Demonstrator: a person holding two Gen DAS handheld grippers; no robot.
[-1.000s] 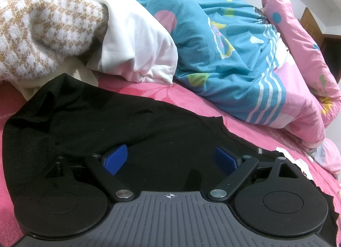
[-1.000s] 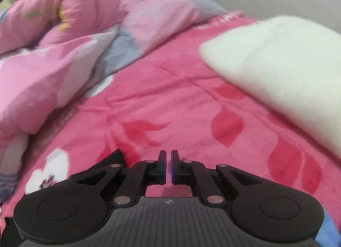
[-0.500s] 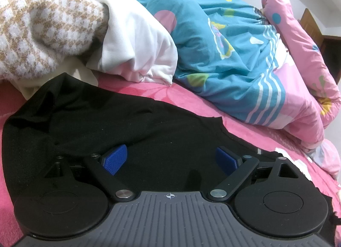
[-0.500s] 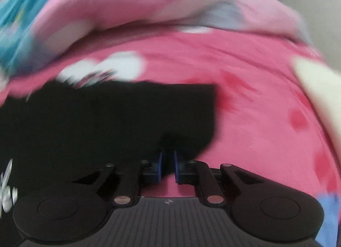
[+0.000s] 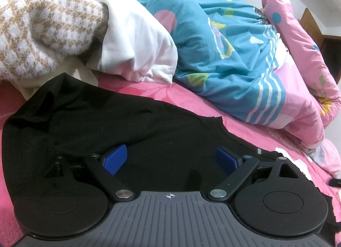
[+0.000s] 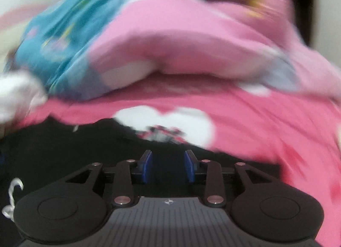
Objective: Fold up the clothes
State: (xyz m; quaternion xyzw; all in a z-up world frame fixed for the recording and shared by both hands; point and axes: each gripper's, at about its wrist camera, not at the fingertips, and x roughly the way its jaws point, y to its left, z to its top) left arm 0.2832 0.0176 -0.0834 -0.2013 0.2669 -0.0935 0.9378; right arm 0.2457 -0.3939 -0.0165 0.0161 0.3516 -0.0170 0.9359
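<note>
Right gripper swung over the black garment, jaws just opening.

Right gripper (image 6: 168,167) sat parted, nothing between its pads; a second earlier, clenched over bare pink sheet (image 6: 266,123). Left gripper (image 5: 170,159) hung wide, empty, unmoved. Black garment (image 5: 119,123) filled lower frame, unfolded; likely a grab coming.

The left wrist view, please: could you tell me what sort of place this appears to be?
Most likely a bedroom at home. A black garment lies spread on a pink floral bed sheet, a rumpled blue and pink quilt is heaped behind it, and a wooden door stands beyond.
</note>
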